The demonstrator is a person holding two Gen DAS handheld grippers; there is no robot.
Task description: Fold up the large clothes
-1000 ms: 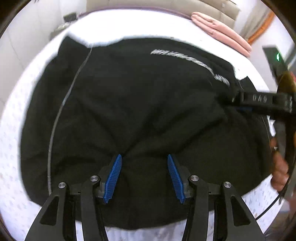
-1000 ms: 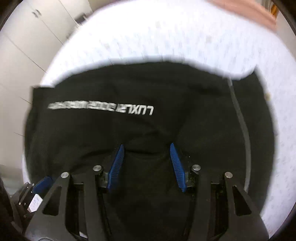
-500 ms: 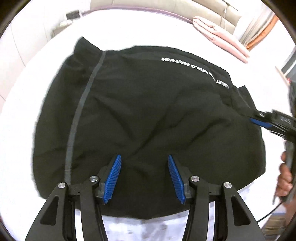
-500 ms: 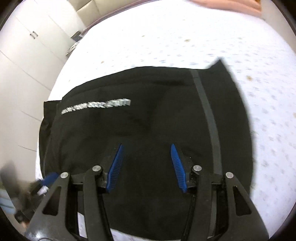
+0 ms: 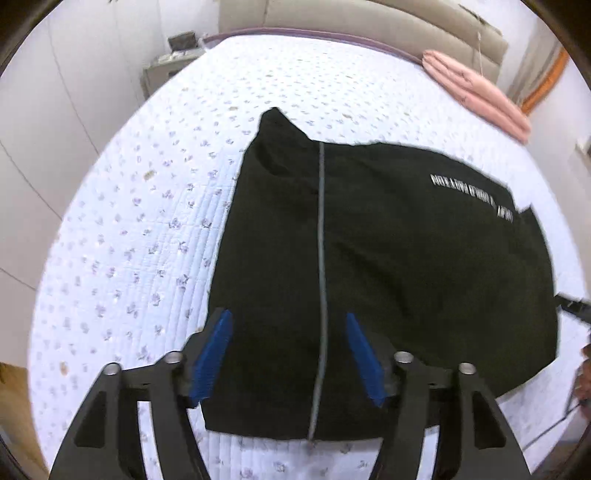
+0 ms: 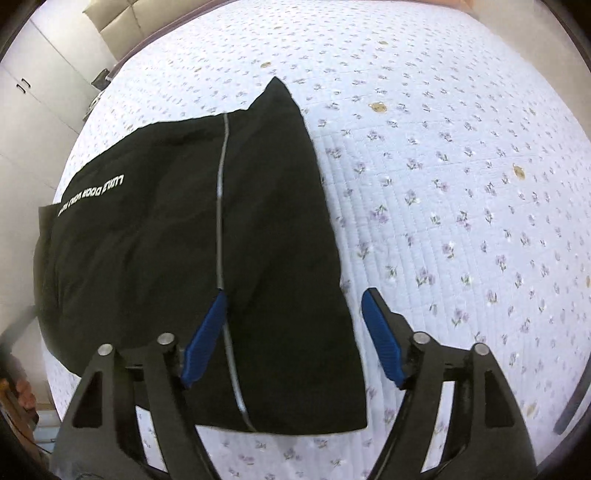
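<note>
A large black garment with a grey stripe and white lettering lies folded on the bed; it also shows in the right wrist view. My left gripper is open and empty, hovering above the garment's near edge, astride the grey stripe. My right gripper is open and empty above the garment's near right corner, its right finger over the bedspread. The tip of the right gripper peeks in at the right edge of the left wrist view.
The bed is covered by a white quilt with small purple flowers. A folded pink blanket lies at the far right by the beige headboard. A bedside stand and white wardrobe doors are at the left.
Both grippers have pulled back and lifted off the garment, staying open. The left view swung left and the right view swung right, so more bedspread shows.
</note>
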